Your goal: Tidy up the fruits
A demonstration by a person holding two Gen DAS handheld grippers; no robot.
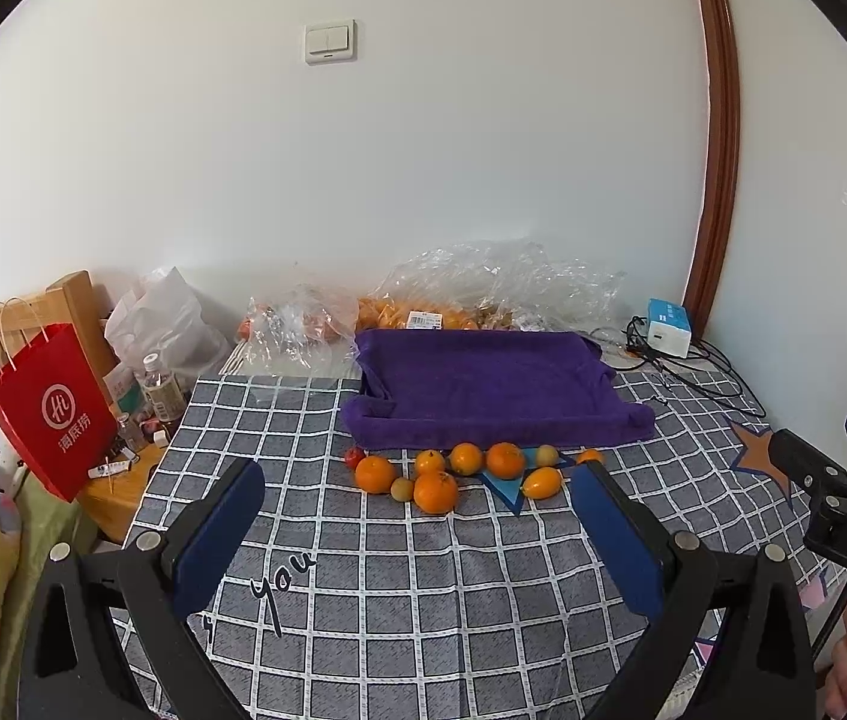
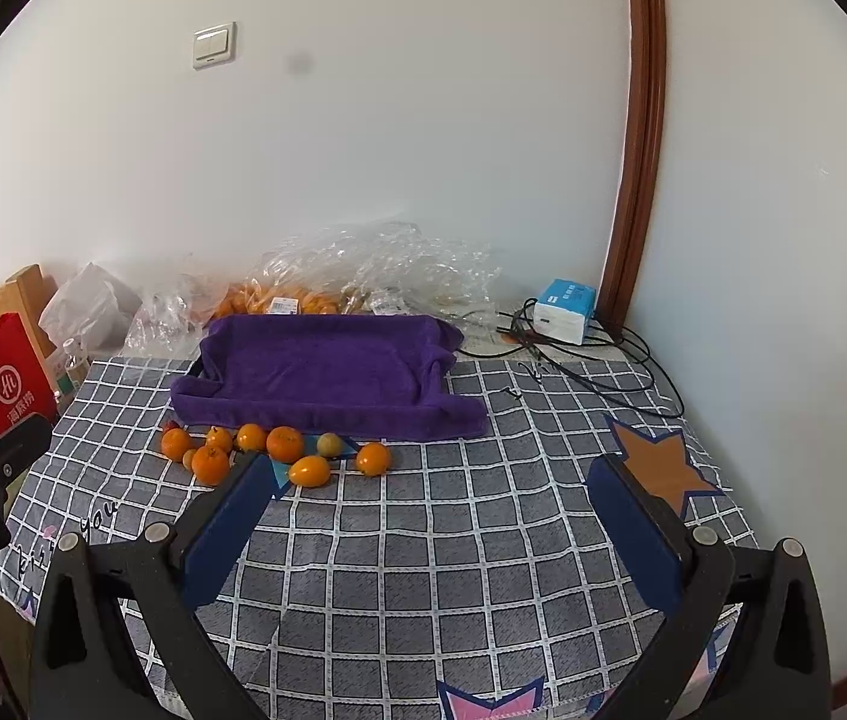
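Several small orange fruits (image 1: 435, 491) lie in a cluster on the checked tablecloth (image 1: 423, 600), with a small red fruit (image 1: 354, 456) at the left end and two greenish ones (image 1: 546, 455) among them. A purple towel-lined tray (image 1: 483, 387) sits just behind them. My left gripper (image 1: 420, 474) is open and empty, in front of the cluster. In the right wrist view the fruits (image 2: 284, 443) lie left of centre before the tray (image 2: 327, 369). My right gripper (image 2: 429, 468) is open and empty, to the right of the fruits.
Clear plastic bags with more fruit (image 1: 459, 288) lie against the wall behind the tray. A blue-white box (image 1: 669, 327) and black cables (image 1: 705, 372) sit at the back right. A red paper bag (image 1: 48, 411) and bottles (image 1: 159, 387) stand off the table's left edge.
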